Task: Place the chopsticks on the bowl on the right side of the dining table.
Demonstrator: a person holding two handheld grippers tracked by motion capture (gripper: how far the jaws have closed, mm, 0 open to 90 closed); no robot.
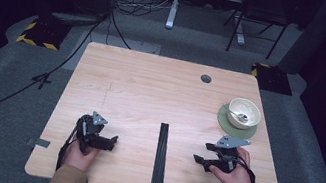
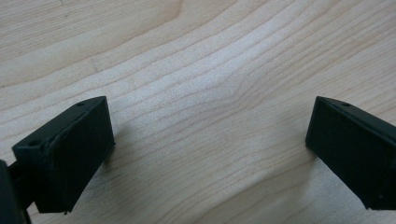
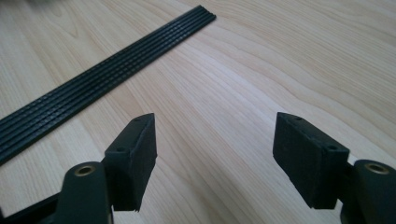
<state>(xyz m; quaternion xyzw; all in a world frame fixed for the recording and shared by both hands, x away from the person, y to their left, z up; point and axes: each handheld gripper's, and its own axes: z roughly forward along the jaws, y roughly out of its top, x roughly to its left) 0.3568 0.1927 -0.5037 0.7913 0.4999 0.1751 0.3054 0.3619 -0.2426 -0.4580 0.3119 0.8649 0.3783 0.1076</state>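
In the high view, the left gripper [image 1: 109, 142] sits at the lower left of the desk [image 1: 151, 89], the right gripper [image 1: 199, 160] at the lower right, each in a hand and pointing inward. Between them, at lower centre, lies a black strip [image 1: 161, 158], apart from both. Each gripper view shows its jaws wide, with bare wood between them. In the right gripper view the strip [image 3: 102, 79] crosses the upper left. A bowl [image 1: 244, 113] with a spoon [image 1: 237, 115] stands on a green plate [image 1: 226, 124] at the right.
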